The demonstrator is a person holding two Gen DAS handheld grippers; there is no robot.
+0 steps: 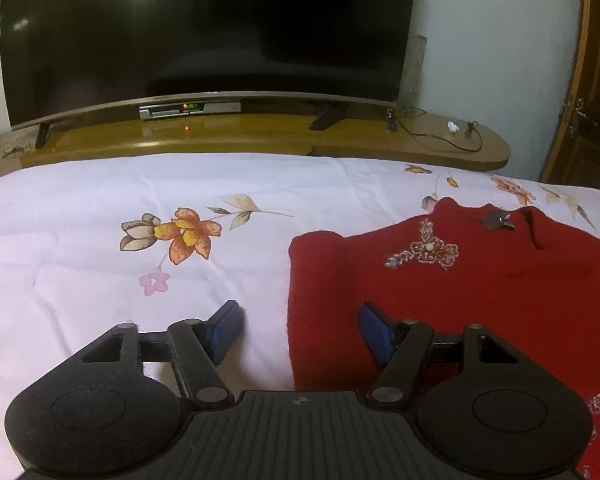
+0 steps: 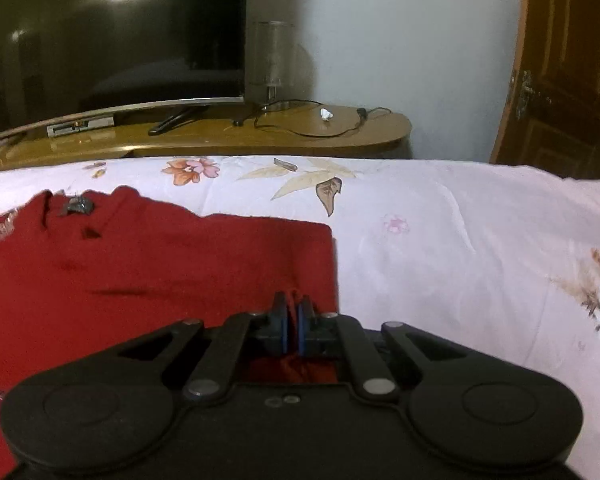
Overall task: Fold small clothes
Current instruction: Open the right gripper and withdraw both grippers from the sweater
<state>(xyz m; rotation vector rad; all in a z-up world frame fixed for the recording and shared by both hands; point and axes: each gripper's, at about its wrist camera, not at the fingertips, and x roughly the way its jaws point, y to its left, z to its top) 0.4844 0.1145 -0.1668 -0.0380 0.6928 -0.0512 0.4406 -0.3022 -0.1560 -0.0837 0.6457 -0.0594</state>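
Dark television (image 1: 208, 28) on wooden stand (image 1: 260, 136), white wall (image 2: 400, 40), wooden door (image 2: 572, 60)

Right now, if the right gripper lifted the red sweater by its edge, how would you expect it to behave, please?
The red sweater would probably drape and sag, since it lies limp and creased. Its fuzzy knit should hold well in the right gripper, shut on a fold. The beaded motif might snag.
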